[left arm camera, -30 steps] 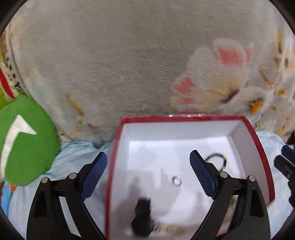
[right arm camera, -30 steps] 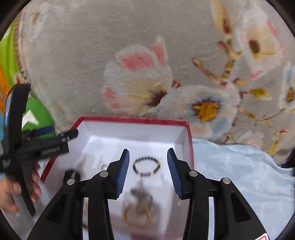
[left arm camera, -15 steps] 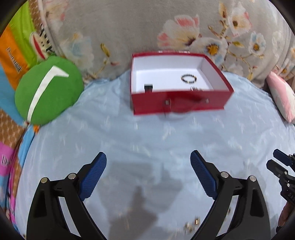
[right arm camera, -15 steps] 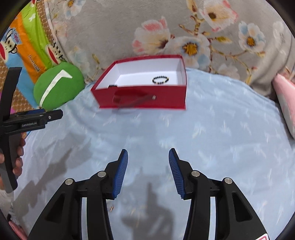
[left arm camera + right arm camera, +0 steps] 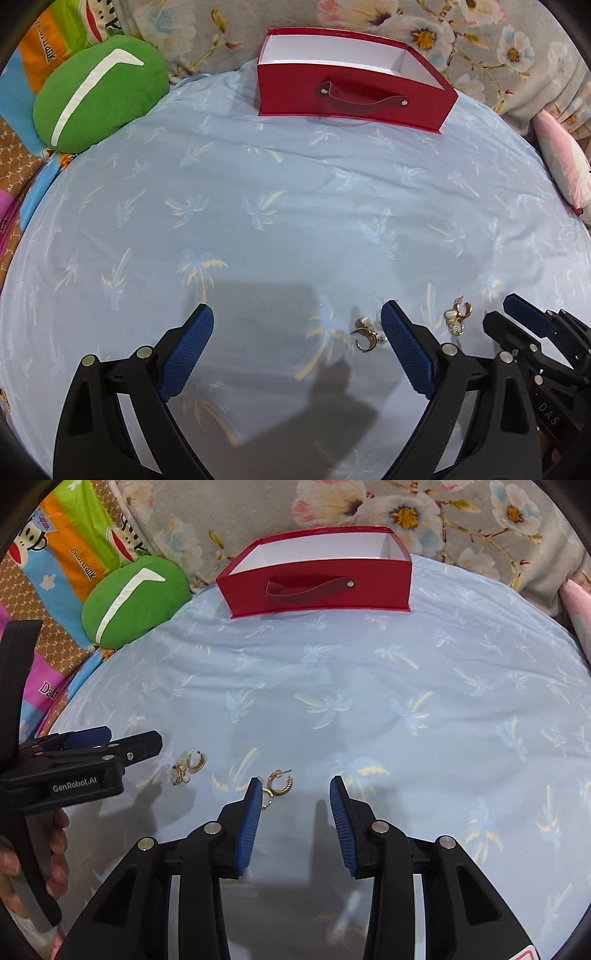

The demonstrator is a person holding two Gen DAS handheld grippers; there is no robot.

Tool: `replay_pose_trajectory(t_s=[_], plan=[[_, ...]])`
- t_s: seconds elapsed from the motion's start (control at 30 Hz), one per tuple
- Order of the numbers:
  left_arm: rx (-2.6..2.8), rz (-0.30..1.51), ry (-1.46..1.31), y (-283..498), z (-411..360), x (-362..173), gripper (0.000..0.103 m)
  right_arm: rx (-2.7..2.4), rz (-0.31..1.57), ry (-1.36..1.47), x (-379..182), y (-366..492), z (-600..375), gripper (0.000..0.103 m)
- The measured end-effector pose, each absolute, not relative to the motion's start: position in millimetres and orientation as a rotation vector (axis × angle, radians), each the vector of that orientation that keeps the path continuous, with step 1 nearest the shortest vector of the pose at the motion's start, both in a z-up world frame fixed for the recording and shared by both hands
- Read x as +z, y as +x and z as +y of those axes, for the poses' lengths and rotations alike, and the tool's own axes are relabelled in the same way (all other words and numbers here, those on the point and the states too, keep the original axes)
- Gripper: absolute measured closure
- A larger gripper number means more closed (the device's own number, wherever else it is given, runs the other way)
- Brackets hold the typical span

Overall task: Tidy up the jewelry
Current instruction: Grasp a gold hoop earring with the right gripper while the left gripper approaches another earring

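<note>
Both grippers, left gripper (image 5: 297, 338) and right gripper (image 5: 295, 801), released and empty; two earring clusters (image 5: 188, 768) (image 5: 277, 784) left on bed (image 5: 369, 701), red box (image 5: 317, 579) at far edge.

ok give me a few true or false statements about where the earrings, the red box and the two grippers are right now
1. Two clusters of gold hoop earrings lie on the light blue palm-print sheet. True; the second cluster lies apart from the first.
2. The red cardboard box with a strap handle stands between the grippers. False; it stands at the far edge of the sheet, well beyond both.
3. The right gripper is shut on an earring. False; its jaws are apart with only sheet between them.
4. The left gripper is open and holds nothing. True.
5. The green cushion with a white stripe sits inside the box. False; it lies beside the sheet, apart from the box.
</note>
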State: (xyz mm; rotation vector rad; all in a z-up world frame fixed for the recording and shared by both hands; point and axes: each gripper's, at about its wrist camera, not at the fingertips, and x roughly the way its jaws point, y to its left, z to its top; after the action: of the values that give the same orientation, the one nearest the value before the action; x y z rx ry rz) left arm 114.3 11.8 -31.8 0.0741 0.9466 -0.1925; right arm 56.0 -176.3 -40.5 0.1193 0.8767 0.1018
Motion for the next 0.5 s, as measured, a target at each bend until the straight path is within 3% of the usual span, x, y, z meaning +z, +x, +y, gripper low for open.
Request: replay_pose_trajectory(t_s=[0.37,0.5], plan=[[-0.222,0.971,0.053,110,10,-39,0.013,0.097,0.901,0.13,-51,73,-164,0.068],[-0.232,0.972,0.053,107,8,-39,0.013,0.092,0.909,0.127,-53,77,-162,0.074]])
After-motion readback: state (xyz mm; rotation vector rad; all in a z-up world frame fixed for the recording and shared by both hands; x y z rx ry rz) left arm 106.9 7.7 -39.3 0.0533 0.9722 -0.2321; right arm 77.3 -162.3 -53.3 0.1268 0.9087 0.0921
